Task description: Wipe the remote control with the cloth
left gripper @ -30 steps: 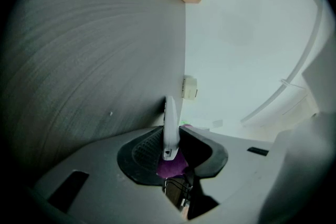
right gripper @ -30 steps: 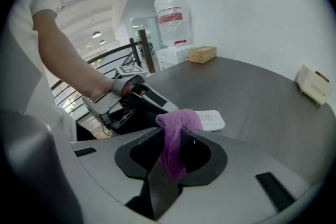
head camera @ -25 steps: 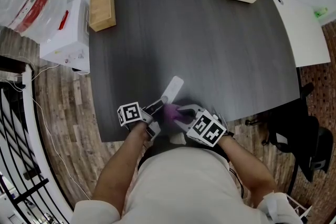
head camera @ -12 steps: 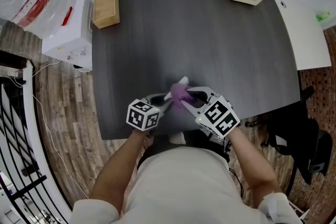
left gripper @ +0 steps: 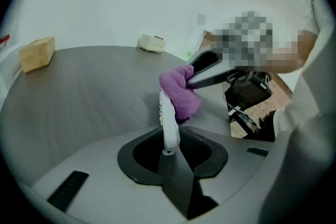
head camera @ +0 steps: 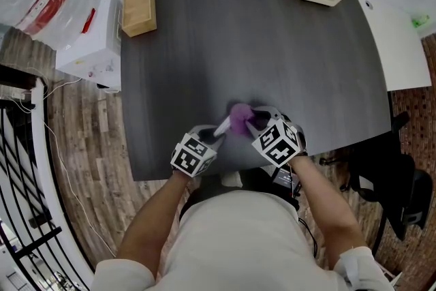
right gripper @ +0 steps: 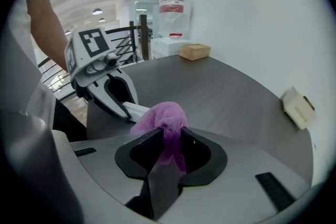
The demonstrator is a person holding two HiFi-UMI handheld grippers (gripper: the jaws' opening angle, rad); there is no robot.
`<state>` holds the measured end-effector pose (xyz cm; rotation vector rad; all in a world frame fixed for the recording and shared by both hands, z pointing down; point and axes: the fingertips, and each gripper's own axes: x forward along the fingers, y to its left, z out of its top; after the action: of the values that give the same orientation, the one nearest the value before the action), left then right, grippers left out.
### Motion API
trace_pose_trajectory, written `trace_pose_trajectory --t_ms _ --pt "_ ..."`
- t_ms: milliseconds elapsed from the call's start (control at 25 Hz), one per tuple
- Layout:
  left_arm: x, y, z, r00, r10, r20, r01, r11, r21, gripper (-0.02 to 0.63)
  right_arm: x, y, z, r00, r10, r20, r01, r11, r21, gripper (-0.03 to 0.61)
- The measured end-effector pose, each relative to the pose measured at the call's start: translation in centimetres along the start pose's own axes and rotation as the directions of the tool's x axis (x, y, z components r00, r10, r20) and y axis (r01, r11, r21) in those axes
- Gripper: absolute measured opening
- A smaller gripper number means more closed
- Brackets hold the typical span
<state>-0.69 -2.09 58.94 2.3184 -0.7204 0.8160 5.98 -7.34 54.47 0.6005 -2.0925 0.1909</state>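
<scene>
Left gripper (head camera: 216, 131), right gripper (head camera: 251, 120): grey shells, black fingers (left gripper: 202, 152), black-and-white marker cube (head camera: 194, 155) behind the fingers on each. Shirt (head camera: 231, 242): off-white, short sleeves.

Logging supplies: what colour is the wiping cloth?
Purple; the cloth shows best in the right gripper view.

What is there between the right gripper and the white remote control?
The purple cloth, gripped by the right gripper, lies between them, against the far end of the remote control. The left gripper view shows it best.
</scene>
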Motion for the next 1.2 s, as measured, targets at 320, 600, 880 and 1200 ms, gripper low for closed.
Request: trace_pose_trajectory --t_ms 320,600,880,1200 --pt "-0.2 -0.4 -0.1 0.991 0.11 -0.074 -0.074 0.922 0.379 0.094 -1.2 -5.8 -5.7 0.974 -0.172 -0.149 0.19 0.974 0.121 0.106" --pt "-0.8 -1.2 -0.3 0.985 0.143 -0.095 -0.057 0.796 0.602 0.097 -2.3 -6.1 -5.5 0.975 -0.182 -0.127 0.199 0.97 0.138 0.106" --pt "-2.1 -1.1 -2.2 0.979 0.145 -0.142 -0.016 0.754 0.656 0.152 -1.7 -4.2 -6.0 0.981 -0.126 -0.146 0.141 0.985 0.1 0.106" --pt "-5.1 -2.5 -2.1 0.999 0.046 0.009 -0.047 0.996 0.076 0.152 -1.8 -4.9 -4.2 0.983 -0.124 -0.137 0.129 0.991 0.028 0.106"
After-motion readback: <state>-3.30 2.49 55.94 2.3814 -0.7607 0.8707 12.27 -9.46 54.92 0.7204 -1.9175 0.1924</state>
